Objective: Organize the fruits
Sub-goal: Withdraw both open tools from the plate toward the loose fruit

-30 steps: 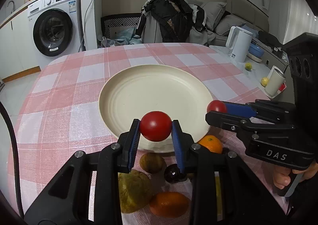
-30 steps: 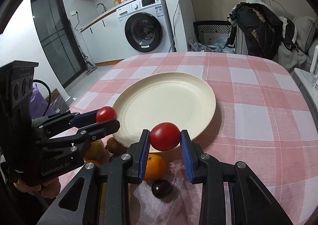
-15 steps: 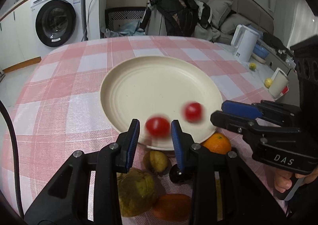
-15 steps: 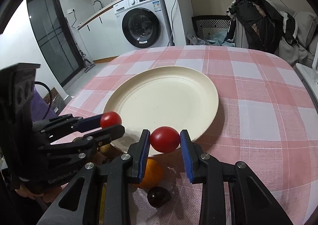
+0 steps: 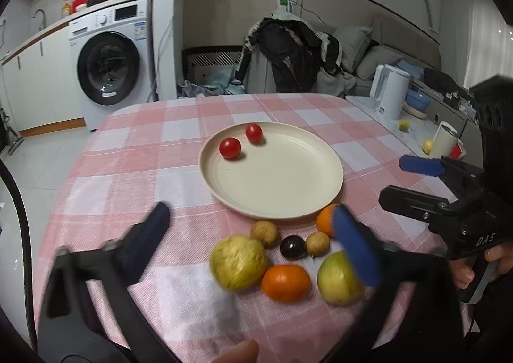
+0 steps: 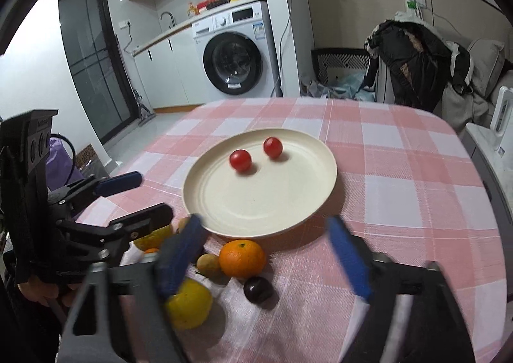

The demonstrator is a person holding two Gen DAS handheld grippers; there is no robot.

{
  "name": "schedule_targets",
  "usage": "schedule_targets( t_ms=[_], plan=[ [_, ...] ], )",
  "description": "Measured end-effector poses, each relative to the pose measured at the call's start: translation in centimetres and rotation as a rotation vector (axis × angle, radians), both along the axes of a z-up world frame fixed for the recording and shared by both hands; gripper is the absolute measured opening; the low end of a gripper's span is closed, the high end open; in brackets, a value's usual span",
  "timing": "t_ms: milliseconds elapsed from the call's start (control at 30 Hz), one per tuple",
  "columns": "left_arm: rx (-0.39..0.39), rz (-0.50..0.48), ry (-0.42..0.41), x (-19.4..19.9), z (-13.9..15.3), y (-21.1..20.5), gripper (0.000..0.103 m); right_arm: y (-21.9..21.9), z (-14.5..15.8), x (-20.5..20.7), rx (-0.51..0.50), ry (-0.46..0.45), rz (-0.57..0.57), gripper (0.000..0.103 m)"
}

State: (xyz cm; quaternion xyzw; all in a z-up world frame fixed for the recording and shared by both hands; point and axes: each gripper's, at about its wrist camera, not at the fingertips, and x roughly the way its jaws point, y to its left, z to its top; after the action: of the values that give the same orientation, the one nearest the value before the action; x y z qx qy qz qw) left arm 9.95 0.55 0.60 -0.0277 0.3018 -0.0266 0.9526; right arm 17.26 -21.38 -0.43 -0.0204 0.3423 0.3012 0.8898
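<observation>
Left wrist view: left gripper (image 5: 256, 234) spread wide, blue-padded fingers far apart, nothing between them. Just ahead of its fingertips, on the pink-and-white checked tablecloth (image 5: 134, 151), a cluster of loose fruit: large yellow-green round fruit (image 5: 238, 262) nearest the left finger, flattened orange tangerine (image 5: 285, 282) beside it, green-yellow apple (image 5: 336, 278) partly behind the right finger, dark purple plum (image 5: 293, 247) in the middle, two small tan-brown round fruits (image 5: 264, 232) on either side of the plum, and a round orange (image 5: 325, 220) peeking out behind the right fingertip. Farther ahead, round cream plate (image 5: 288, 189), its near rim close to the orange. Toward the far left part of the plate, two small red cherry tomatoes: nearer one (image 5: 230, 147) and farther one (image 5: 253, 133), close together but apart. Off to the right, right gripper (image 5: 407, 181) held in a hand, also agape and holding nothing. Right wrist view: right gripper (image 6: 266, 250) wide open, same plate (image 6: 256, 202) straight ahead, orange (image 6: 242, 258) and plum (image 6: 257, 289) between the spread fingers, yellow-green fruit (image 6: 189, 303) under the left finger. Both tomatoes (image 6: 240, 160) at rest on the far half of the plate. Left gripper (image 6: 131, 199) at the left edge, parted, empty. White front-loading washing machine (image 6: 235, 52) well beyond the table.
</observation>
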Motion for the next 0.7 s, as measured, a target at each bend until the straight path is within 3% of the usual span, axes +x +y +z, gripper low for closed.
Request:
schedule_targets(
  t_ms=[100,333,700],
  plan=[
    [-0.009,0.005,-0.023,-1.9,0.5,0.4,0.102,-0.6,0.4,-1.1,0.02,-0.018,0.003,0.103],
    [0.011,0.026,-0.036,-4.1,0.2,0.6,0.102,-0.8,0.0,-2.6,0.012,-0.008,0.012,0.103],
    [-0.004,0.043,-0.01,-3.3,-1.8,1.5,0.102,0.3,-0.5,-3.9,-0.026,-0.013,0.063,0.103]
  ],
)
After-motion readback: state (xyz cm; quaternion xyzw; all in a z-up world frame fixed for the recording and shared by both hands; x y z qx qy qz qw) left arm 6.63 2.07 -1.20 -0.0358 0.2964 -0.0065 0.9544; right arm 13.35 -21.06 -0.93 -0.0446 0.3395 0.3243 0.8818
